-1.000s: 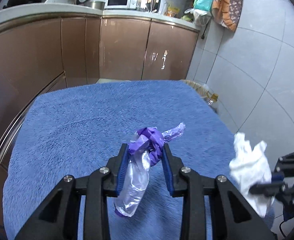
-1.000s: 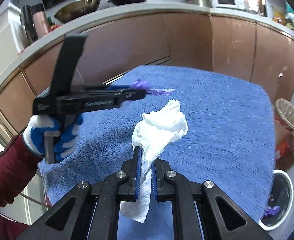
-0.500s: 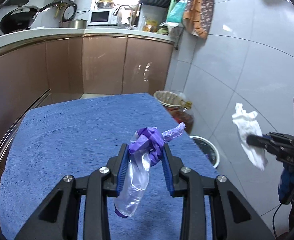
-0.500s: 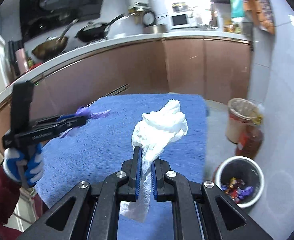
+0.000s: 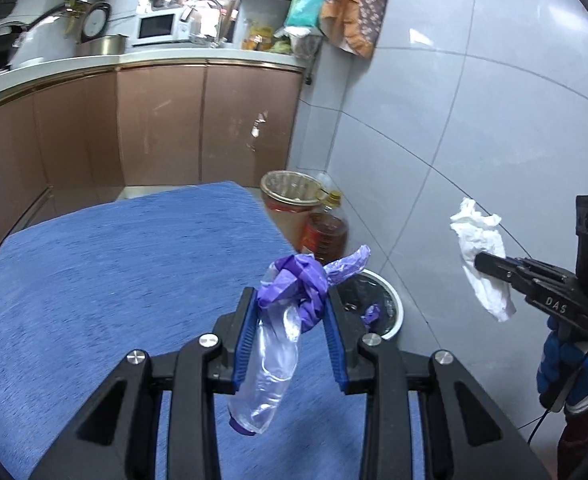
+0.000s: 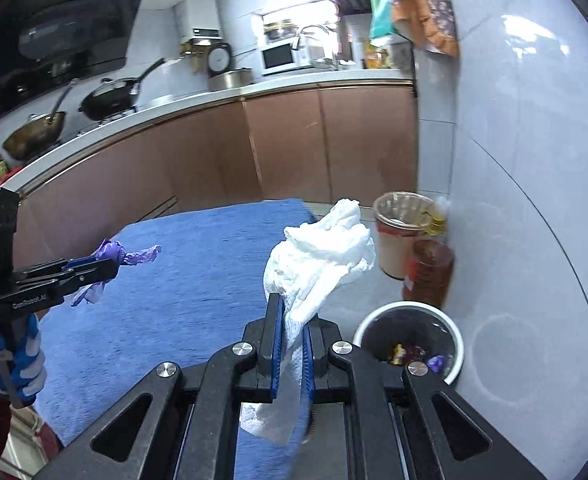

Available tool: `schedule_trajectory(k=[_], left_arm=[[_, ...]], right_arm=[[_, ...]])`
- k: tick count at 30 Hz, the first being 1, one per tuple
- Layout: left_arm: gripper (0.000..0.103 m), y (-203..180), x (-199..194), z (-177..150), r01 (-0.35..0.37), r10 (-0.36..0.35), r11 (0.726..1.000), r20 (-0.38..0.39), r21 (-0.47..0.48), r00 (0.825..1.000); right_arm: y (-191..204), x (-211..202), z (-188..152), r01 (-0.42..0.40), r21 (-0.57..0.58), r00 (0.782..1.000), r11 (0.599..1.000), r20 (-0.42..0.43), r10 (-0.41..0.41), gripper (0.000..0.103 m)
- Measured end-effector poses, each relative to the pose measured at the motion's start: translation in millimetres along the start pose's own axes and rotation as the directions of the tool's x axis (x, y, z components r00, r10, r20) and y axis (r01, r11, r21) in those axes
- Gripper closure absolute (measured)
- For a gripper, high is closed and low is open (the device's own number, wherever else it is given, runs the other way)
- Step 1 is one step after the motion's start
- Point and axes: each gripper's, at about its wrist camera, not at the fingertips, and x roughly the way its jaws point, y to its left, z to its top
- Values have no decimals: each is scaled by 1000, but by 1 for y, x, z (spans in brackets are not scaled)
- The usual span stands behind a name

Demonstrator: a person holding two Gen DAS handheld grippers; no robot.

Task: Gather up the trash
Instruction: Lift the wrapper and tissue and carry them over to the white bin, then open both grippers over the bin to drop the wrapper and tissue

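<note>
Here the left gripper [image 5: 290, 308] is pinching a knotted purple bag [image 5: 294, 280] between its blue pads, the clear end hanging below the jaws over the blue towel [image 5: 114, 280]. The right gripper [image 6: 293, 332] is pressing almost fully together on a crumpled white tissue [image 6: 318, 256], which is bunching above the jaws and trailing beneath them.

The left view is showing the right gripper from the side, out past the towel's edge with the tissue in front of the tiled wall [image 5: 474, 120], and a gloved hand [image 5: 570, 372] gripping its handle. It is showing only part of the white bin [image 5: 390, 304], behind the bag.

The right view is looking down into that bin [image 6: 454, 340] on the floor, with wrappers and a purple scrap lying inside, just beside an oil bottle [image 6: 428, 276] and a basket [image 6: 398, 236]. It is also showing the stove pans [image 6: 106, 100] and the left gripper [image 6: 110, 268] over the towel [image 6: 194, 280].
</note>
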Motion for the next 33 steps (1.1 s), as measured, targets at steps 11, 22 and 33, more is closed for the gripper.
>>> schedule_trajectory(k=[11, 22, 33], left_arm=[[72, -61, 132, 38, 84, -76, 995, -151, 49, 986], [72, -105, 278, 49, 101, -94, 995, -297, 10, 950], [71, -113, 362, 40, 61, -88, 995, -390, -82, 917]], right_arm=[[-76, 58, -3, 86, 108, 995, 990, -69, -79, 94], [-146, 140, -24, 188, 177, 968, 966, -202, -151, 94], [-193, 201, -45, 250, 202, 933, 947, -313, -179, 92]])
